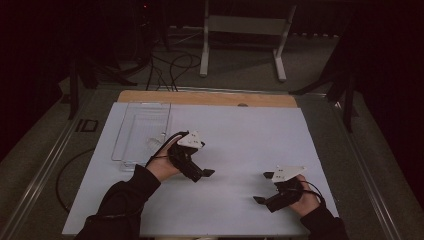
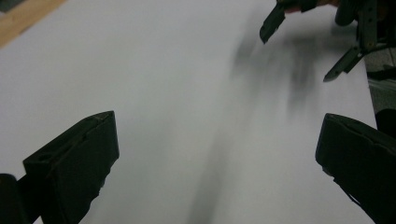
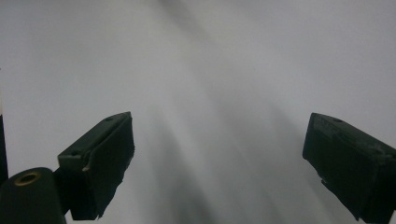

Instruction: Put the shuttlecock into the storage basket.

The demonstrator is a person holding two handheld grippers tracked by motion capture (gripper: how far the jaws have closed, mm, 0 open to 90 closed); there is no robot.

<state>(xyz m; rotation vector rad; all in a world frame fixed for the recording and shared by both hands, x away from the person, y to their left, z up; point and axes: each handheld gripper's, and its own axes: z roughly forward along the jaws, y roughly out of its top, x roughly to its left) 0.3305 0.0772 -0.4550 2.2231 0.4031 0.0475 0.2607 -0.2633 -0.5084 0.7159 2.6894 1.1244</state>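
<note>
My left gripper (image 1: 202,172) hovers over the middle of the white table sheet (image 1: 240,135), held by a hand in a dark sleeve. In the left gripper view its two black jaws stand wide apart with only bare white sheet between them (image 2: 215,158), so it is open. My right gripper (image 1: 263,187) sits near the front right of the sheet and points left. Its jaws are also spread wide over bare sheet (image 3: 217,158) and hold nothing. The left gripper view also catches the right gripper (image 2: 306,44) farther off at the top right.
A clear plastic tray (image 1: 142,132) lies at the back left of the sheet, just beyond my left hand. A wooden strip (image 1: 205,97) runs along the far table edge. On the floor beyond are a white frame (image 1: 245,30) and cables (image 1: 170,70).
</note>
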